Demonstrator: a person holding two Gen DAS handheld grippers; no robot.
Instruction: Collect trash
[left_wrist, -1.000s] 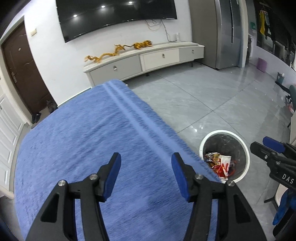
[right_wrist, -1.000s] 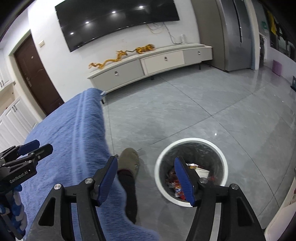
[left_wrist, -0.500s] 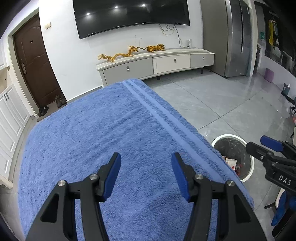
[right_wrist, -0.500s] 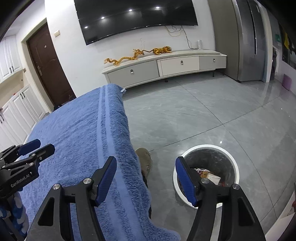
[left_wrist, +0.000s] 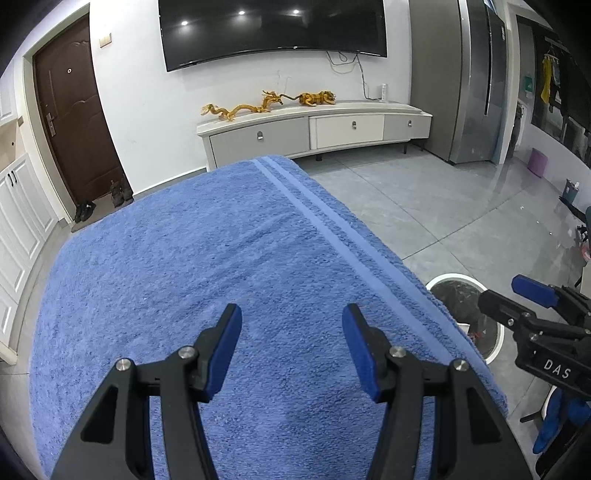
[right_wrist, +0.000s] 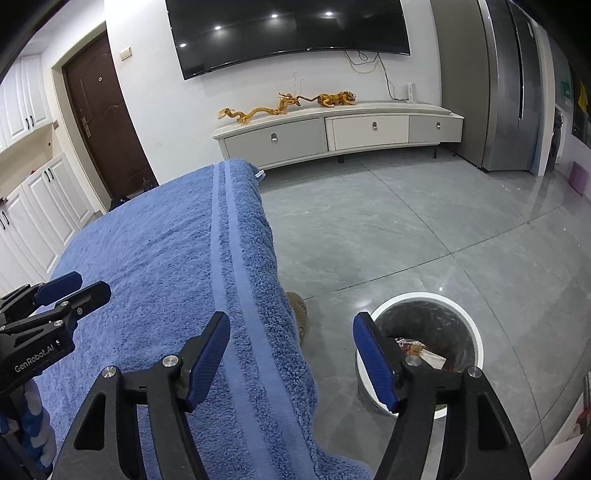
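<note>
Wrappers (right_wrist: 419, 350) already lie in the white-rimmed bin (right_wrist: 476, 336) on the floor beside the towel-covered tabletop (left_wrist: 203, 266); left tool (left_wrist: 291, 345) spread, empty, right tool (right_wrist: 291, 360) just widened, holding nothing, apparently seeking more litter.

A round white-rimmed trash bin with a dark liner (right_wrist: 424, 332) is standing upright on the grey tiled floor (right_wrist: 406, 229), just beside the towel-covered tabletop (right_wrist: 155, 258), holding crumpled red-and-white wrappers (right_wrist: 417, 350).

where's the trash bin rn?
The trash bin stands on the grey floor at lower right in the right wrist view, beside the blue towel's hanging edge and a shoe.
</note>
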